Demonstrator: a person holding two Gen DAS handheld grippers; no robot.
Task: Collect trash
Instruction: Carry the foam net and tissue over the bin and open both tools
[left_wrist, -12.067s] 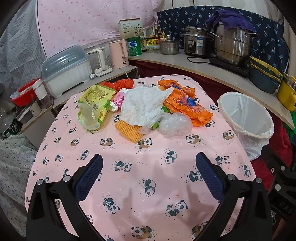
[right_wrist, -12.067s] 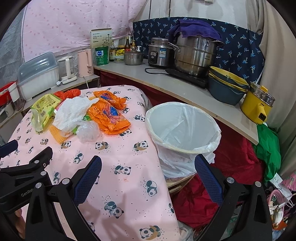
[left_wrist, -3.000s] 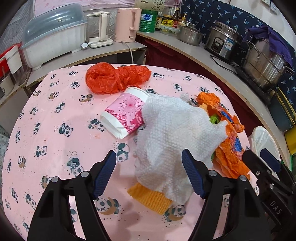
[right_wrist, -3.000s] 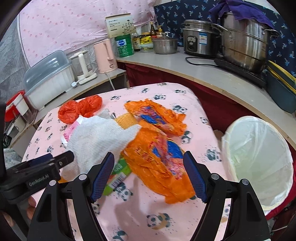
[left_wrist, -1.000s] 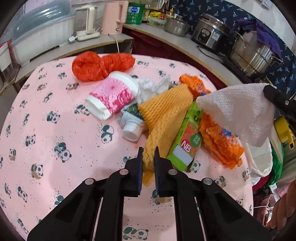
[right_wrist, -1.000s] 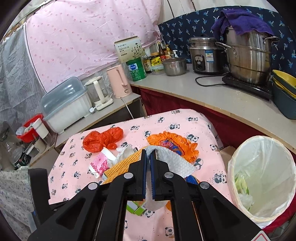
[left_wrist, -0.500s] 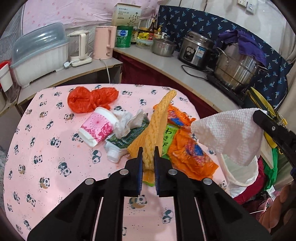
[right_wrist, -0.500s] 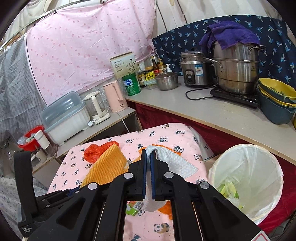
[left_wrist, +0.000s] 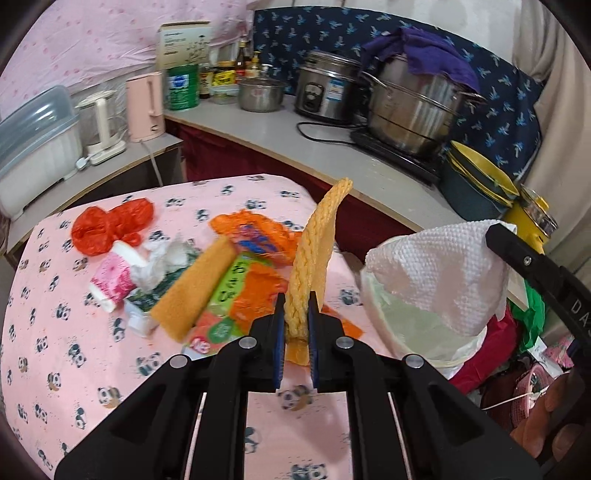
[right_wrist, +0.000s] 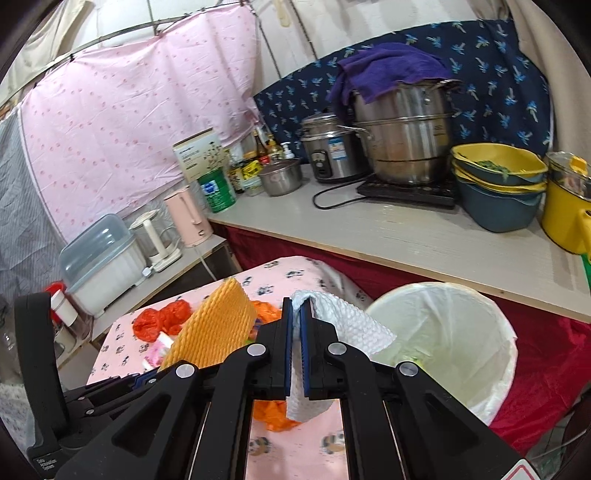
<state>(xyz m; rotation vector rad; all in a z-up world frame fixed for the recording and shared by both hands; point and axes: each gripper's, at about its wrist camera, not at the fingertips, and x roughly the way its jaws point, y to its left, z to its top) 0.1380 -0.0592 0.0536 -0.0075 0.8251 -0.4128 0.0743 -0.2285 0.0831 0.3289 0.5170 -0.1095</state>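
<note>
Holding the yellow net (left_wrist: 314, 258) tight, the left tool (left_wrist: 295, 332) has lifted it off the pink counter (left_wrist: 74, 332); a second ago the net still lay on the pile. The right tool (right_wrist: 295, 347) is pinched shut on the white paper (right_wrist: 347, 325), which now hangs over the bin (right_wrist: 480, 325) instead of over the counter. A second yellow net piece (left_wrist: 195, 291) looks blurry. The orange bags (left_wrist: 258, 236) and the pink cup (left_wrist: 110, 280) are partly hidden. Paper covers much of the bin's inside.
</note>
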